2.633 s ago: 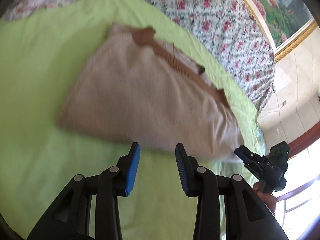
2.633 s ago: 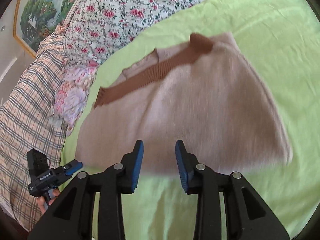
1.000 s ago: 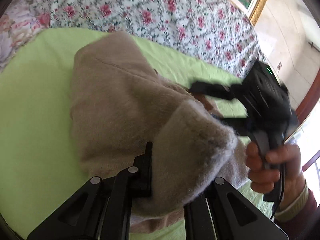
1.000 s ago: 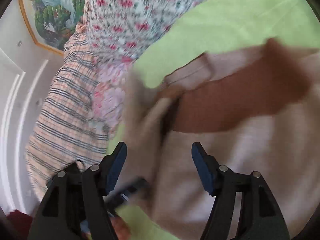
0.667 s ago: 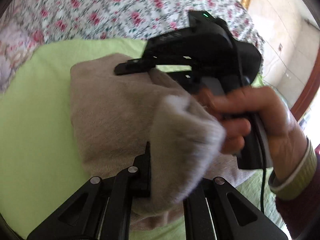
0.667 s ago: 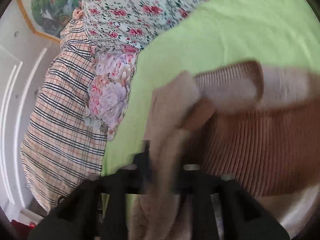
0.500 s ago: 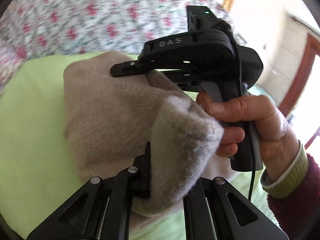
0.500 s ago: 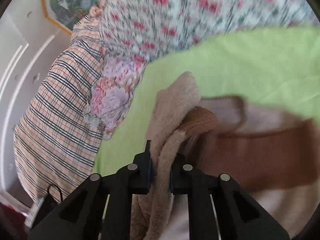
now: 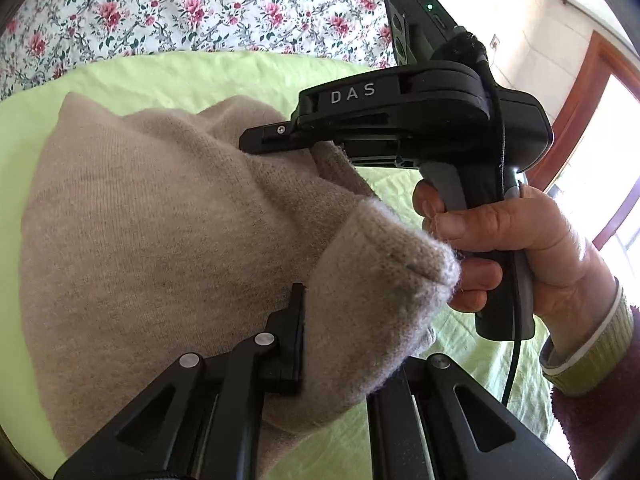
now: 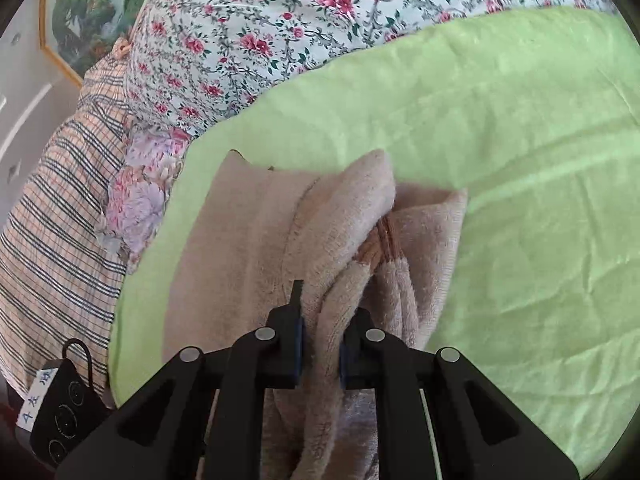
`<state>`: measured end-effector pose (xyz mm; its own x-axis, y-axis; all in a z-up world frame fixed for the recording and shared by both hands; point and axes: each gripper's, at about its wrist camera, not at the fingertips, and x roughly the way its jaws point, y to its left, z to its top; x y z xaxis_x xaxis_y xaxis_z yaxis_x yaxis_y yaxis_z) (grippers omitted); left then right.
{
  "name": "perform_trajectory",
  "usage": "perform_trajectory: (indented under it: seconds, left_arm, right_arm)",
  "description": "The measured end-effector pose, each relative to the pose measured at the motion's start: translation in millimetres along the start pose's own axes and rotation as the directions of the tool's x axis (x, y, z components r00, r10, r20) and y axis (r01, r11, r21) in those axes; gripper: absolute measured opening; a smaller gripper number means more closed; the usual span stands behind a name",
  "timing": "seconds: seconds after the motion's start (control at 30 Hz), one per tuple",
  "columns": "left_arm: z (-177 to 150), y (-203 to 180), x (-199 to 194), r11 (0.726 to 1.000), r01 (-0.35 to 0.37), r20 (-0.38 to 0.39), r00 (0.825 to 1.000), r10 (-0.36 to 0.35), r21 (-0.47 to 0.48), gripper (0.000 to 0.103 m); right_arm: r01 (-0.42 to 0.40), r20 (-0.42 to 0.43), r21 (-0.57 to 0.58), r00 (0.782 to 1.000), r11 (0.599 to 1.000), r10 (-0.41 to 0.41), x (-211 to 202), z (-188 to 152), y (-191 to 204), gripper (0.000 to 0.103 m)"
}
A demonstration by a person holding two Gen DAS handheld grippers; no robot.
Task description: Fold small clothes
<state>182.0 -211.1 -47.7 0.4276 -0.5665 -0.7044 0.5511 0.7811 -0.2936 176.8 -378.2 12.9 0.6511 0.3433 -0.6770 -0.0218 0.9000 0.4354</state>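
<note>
A small beige knitted sweater (image 9: 152,216) with brown ribbed trim (image 10: 384,244) is bunched up over a green sheet (image 10: 520,160). My left gripper (image 9: 340,340) is shut on a thick beige fold near its hem. My right gripper (image 10: 320,340) is shut on another fold of the sweater (image 10: 280,240). In the left wrist view the right gripper (image 9: 276,136), held by a hand (image 9: 500,248), sits close above and to the right, its fingers buried in the knit. Both hold the cloth lifted, folded over itself.
A floral quilt (image 9: 200,4) lies beyond the green sheet (image 9: 160,76). A plaid cover (image 10: 52,220) and a flowered pillow (image 10: 140,196) lie at the left. A framed painting (image 10: 80,12) hangs behind. A door frame (image 9: 592,92) stands at the right.
Both grippers went from open over the flat sweater to shut on its edges. They lifted the cloth and came close together, doubling it over. In the last half second it moved further over.
</note>
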Motion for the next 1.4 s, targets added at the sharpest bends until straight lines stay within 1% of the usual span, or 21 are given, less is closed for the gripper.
perform_trajectory:
  seconds: [0.1,0.17,0.23,0.3,0.37,0.43,0.47,0.5,0.53,0.57,0.63,0.77,0.93,1.0,1.1,1.13,1.17,1.2,1.23,1.3,1.4]
  left_arm:
    - [-1,0,5,1.000,0.011,-0.020,1.000,-0.011,0.000,0.014]
    - [-5,0,4,1.000,0.015,-0.043,0.999,-0.015,-0.004,0.025]
    - [-8,1,-1,0.999,0.043,-0.056,0.997,-0.044,-0.017,0.045]
    - [-14,2,-14,0.999,0.046,-0.062,0.997,-0.047,-0.012,0.053]
    - [-20,5,-32,0.998,0.056,-0.058,0.997,-0.056,-0.005,0.055]
    - [-23,14,-49,0.999,0.047,-0.052,0.998,-0.048,-0.011,0.067]
    - [-26,23,-61,0.999,0.033,-0.038,0.999,-0.034,-0.024,0.069]
    - [-27,31,-69,0.999,0.017,-0.029,0.999,-0.018,-0.040,0.079]
    - [-30,41,-78,0.998,-0.005,-0.022,1.000,0.003,-0.062,0.085]
    - [-30,49,-85,0.996,-0.018,-0.012,1.000,0.017,-0.090,0.085]
    - [-27,74,-94,0.988,-0.025,-0.009,1.000,0.024,-0.151,0.085]
    - [-3,122,-80,0.966,-0.027,-0.023,0.999,0.022,-0.258,0.085]
    - [14,164,-39,0.936,0.009,-0.076,0.996,-0.037,-0.351,0.086]
    - [14,171,-20,0.918,0.065,-0.094,0.990,-0.110,-0.390,0.092]
    - [23,178,1,0.911,0.123,-0.074,0.984,-0.165,-0.393,0.092]
    - [25,179,4,0.916,0.129,-0.061,0.985,-0.163,-0.379,0.085]
    - [28,178,5,0.920,0.149,-0.044,0.983,-0.176,-0.364,0.072]
    - [30,178,6,0.917,0.183,-0.034,0.977,-0.208,-0.356,0.058]
    - [33,178,7,0.916,0.177,-0.034,0.979,-0.202,-0.359,0.054]
    - [32,174,-6,0.925,0.176,-0.015,0.981,-0.193,-0.337,0.047]
    - [27,168,-36,0.937,0.159,0.007,0.986,-0.165,-0.310,0.045]
  right_arm:
    - [0.070,-0.015,-0.047,0.997,0.996,-0.071,6,-3,2,0.014]
    - [0.096,-0.010,-0.045,0.995,0.994,-0.096,7,-8,-1,0.017]
    - [0.120,0.003,-0.036,0.993,0.992,-0.120,3,-13,-5,0.020]
    - [0.140,0.024,-0.015,0.990,0.990,-0.140,-7,-16,-8,0.023]
    - [0.193,0.034,-0.006,0.981,0.981,-0.193,-17,-20,-9,0.034]
    - [0.225,0.037,0.012,0.973,0.974,-0.226,-27,-25,-9,0.046]
    - [0.223,0.040,0.029,0.974,0.974,-0.224,-32,-28,-11,0.053]
    - [0.204,0.044,0.050,0.978,0.978,-0.206,-37,-31,-13,0.056]
    - [0.181,0.046,0.065,0.982,0.981,-0.184,-40,-33,-13,0.061]
    - [0.150,0.047,0.083,0.987,0.985,-0.154,-42,-36,-13,0.067]
    - [0.096,0.044,0.106,0.994,0.990,-0.102,-43,-41,-12,0.072]
    - [0.039,0.022,0.126,0.999,0.991,-0.042,-33,-44,-10,0.072]
    - [0.021,-0.012,0.154,1.000,0.988,-0.019,-11,-39,-16,0.072]
    - [0.020,-0.039,0.167,0.999,0.986,-0.014,0,-39,-21,0.072]
    - [-0.002,-0.040,0.192,0.999,0.981,0.010,10,-40,-27,0.072]
    - [-0.011,-0.040,0.197,0.999,0.980,0.019,11,-40,-27,0.061]
    - [-0.037,-0.048,0.221,0.998,0.975,0.049,14,-41,-26,0.040]
    - [-0.036,-0.044,0.232,0.998,0.972,0.048,15,-41,-24,0.039]
    - [-0.020,-0.040,0.218,0.999,0.976,0.030,14,-41,-19,0.036]
    - [-0.013,-0.020,0.197,1.000,0.980,0.017,9,-41,-5,0.033]
    - [-0.067,0.012,0.171,0.998,0.983,0.065,2,-44,23,0.031]
